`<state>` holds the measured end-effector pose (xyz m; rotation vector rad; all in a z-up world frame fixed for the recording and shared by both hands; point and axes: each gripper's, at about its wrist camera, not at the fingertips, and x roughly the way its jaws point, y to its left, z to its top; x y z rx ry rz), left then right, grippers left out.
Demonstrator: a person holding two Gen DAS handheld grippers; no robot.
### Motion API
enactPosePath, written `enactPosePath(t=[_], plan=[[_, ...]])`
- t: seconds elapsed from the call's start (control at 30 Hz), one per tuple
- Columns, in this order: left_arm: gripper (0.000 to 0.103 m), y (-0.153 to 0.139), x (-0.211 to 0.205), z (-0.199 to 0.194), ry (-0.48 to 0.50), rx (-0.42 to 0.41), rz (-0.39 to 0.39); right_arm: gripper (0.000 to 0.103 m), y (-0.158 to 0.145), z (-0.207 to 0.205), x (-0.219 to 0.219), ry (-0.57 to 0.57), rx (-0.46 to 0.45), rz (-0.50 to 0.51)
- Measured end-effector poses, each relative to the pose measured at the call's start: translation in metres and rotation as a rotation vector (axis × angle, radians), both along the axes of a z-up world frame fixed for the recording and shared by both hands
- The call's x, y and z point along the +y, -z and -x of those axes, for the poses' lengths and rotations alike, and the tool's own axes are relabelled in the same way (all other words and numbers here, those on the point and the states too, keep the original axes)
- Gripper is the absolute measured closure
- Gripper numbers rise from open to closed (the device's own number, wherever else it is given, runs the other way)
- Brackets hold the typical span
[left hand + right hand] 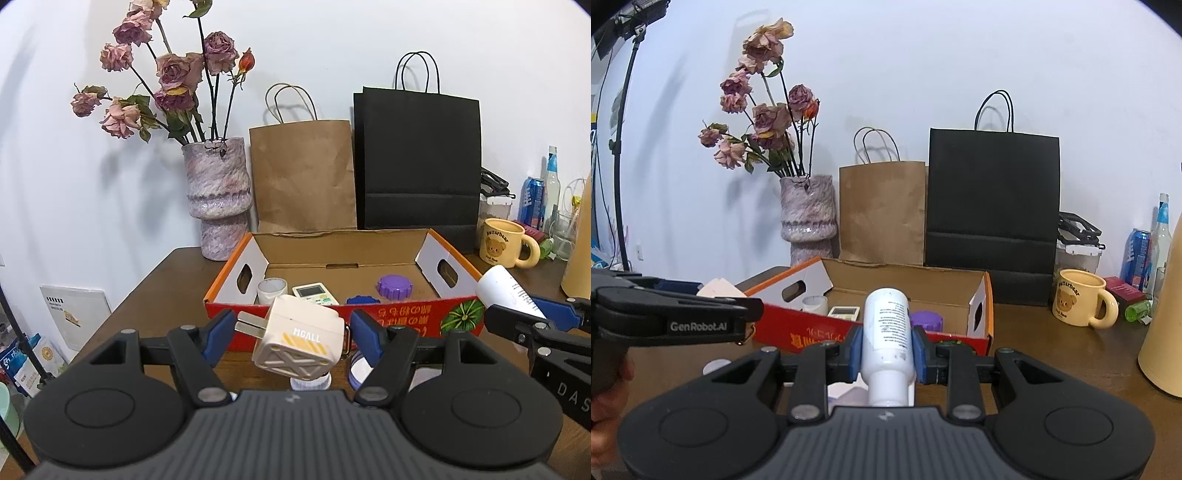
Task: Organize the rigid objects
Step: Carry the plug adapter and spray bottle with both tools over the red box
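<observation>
My left gripper (293, 328) is shut on a beige plug adapter (299, 339), prongs pointing left, held in the air just in front of the box. The red-fronted cardboard box (406, 321) sits open on the brown table. Inside it are a small white jar (272, 290), a white remote (314, 293), a purple lid (394, 286) and a blue lid (364, 300). My right gripper (886, 343) is shut on a white bottle (886, 325), its base pointing at the box (988, 306). The same bottle (506, 291) shows at the right of the left wrist view.
Behind the box stand a pink vase of dried roses (218, 199), a brown paper bag (303, 177) and a black paper bag (417, 158). A yellow bear mug (1078, 302), a blue can (1137, 254), a glass bottle and a tall cream container (1167, 325) crowd the right side. Small white items lie under the grippers.
</observation>
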<state>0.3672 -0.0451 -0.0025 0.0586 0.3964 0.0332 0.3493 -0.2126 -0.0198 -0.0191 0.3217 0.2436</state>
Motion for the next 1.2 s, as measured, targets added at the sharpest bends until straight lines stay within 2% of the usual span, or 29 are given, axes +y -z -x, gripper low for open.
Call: enactPosePath(t=[1.2], plan=[[0.033, -0.01, -0.003, -0.103, -0.036, -0.013, 0.051, 0.076, -0.004, -0.109, 0.012, 0.01, -0.031, -0.006]])
